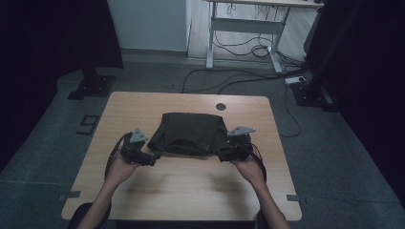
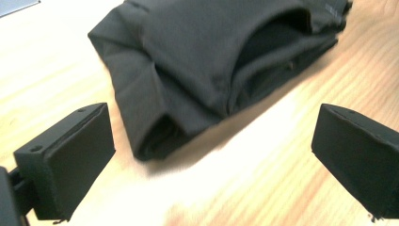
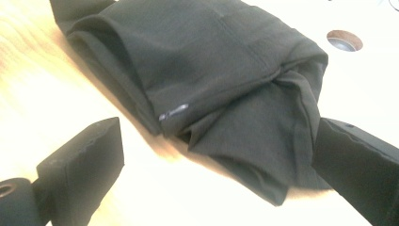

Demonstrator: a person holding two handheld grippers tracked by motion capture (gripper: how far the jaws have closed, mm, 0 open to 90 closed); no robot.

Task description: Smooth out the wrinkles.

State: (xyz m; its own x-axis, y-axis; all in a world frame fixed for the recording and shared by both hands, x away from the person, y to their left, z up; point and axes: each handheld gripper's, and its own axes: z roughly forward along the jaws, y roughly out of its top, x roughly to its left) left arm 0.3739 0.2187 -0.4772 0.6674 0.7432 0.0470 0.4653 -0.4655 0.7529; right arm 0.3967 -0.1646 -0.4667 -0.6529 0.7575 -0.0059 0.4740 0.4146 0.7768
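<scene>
Both grippers gape beside the folded dark garment (image 1: 187, 133), label unreadable.

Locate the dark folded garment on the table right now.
In the high view the dark folded garment lies mid-table, between the left hand-held gripper and right hand-held gripper, below the round hole.

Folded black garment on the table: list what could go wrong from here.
1. The right gripper is open, yet a loose flap of the folded black garment lies against one of its jaws; lifting away could drag that flap and spoil the fold.
2. The left gripper is open beside a puffed, gaping corner, which may spring apart.
3. The garment lies near the round hole in the wooden table; pushing it forward could snag there.
</scene>
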